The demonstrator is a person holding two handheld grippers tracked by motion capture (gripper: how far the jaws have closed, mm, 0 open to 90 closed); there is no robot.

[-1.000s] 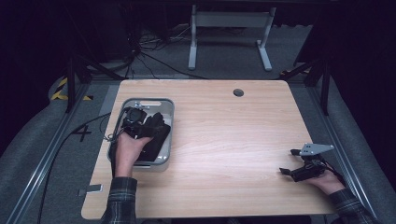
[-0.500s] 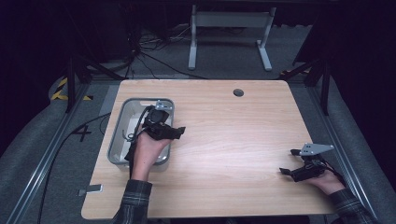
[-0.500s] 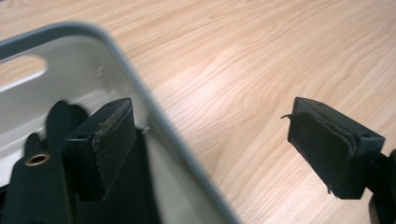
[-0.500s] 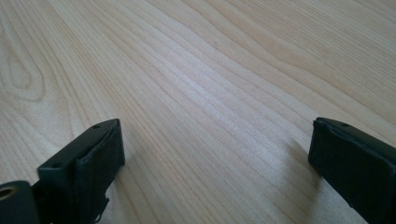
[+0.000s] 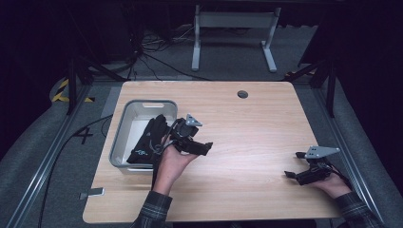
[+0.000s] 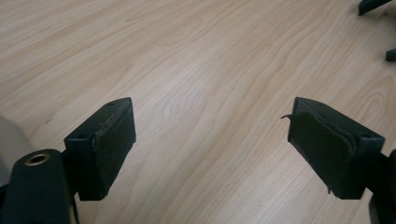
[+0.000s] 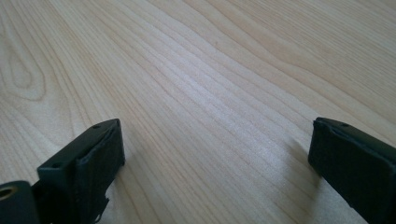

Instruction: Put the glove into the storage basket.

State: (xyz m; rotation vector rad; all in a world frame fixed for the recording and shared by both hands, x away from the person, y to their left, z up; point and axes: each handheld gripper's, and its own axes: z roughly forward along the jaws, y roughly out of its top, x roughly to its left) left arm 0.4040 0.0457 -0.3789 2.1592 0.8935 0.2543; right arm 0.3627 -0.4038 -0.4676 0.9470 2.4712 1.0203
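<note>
The left hand-held gripper [image 5: 202, 148] has swung out of the grey bin [image 5: 124, 124] over the bare desk [image 5: 247, 142], jaws apart and empty. The black glove [image 5: 148, 142] stays behind it, draped on the bin's edge, so the pick looks unmade. The right hand-held gripper [image 5: 292, 175] rests open.

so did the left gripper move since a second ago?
Yes. The left gripper was over the grey bin a second ago; now it sits past the bin's right rim, over bare table, jaws open and empty.
</note>
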